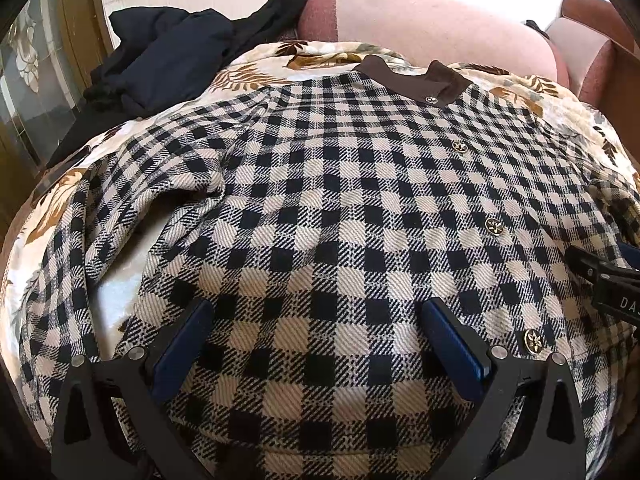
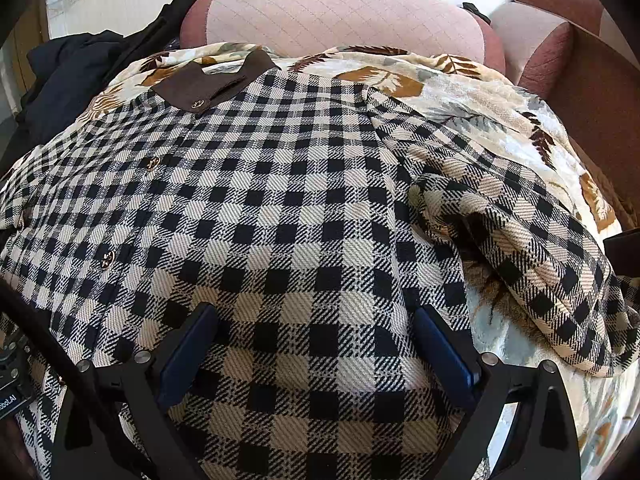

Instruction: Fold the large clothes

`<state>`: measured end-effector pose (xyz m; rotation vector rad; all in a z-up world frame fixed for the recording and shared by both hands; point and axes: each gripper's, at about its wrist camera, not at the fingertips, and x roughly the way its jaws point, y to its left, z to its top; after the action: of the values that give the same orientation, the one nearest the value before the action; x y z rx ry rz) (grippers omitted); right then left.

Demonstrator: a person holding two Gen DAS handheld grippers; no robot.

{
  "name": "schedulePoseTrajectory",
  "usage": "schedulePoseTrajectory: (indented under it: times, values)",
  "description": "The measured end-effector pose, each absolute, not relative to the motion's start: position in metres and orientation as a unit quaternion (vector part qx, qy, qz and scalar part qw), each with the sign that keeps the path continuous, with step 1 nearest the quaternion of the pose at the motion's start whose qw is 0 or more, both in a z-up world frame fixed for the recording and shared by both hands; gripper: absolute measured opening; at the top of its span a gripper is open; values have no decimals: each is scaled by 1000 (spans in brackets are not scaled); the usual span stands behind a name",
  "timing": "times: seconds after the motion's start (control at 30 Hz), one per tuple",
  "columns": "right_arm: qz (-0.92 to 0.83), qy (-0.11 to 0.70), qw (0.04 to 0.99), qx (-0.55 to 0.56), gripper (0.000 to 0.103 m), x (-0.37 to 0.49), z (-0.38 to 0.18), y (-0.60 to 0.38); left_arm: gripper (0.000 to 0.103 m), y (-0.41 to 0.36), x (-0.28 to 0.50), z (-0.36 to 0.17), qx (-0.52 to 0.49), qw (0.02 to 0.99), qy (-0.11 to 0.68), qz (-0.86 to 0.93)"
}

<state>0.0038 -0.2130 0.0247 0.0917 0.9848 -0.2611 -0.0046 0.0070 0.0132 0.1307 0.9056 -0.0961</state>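
Observation:
A large black-and-cream checked jacket [image 1: 340,208] with a brown collar [image 1: 416,80] and gold buttons lies front up on a floral blanket [image 1: 280,60]. It also fills the right wrist view [image 2: 280,200]. Its left sleeve [image 1: 80,248] lies bent at its side, and its right sleeve [image 2: 528,240] is bunched on the blanket. My left gripper [image 1: 316,344] is open just above the jacket's lower left part. My right gripper [image 2: 316,344] is open just above its lower right part; its black body shows at the left wrist view's right edge [image 1: 608,284].
A pile of dark clothes [image 1: 168,56] lies at the blanket's far left. Pink sofa cushions [image 2: 340,16] rise behind the blanket, with a brown armrest [image 2: 580,72] to the right.

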Motion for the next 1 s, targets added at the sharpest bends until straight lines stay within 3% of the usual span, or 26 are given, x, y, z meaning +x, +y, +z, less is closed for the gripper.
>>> schedulePoseTrajectory:
  times: [1.0]
  values:
    - [-125,471,872,43,101,4,24,-213,103,10,-5,9,61,899,431,-43]
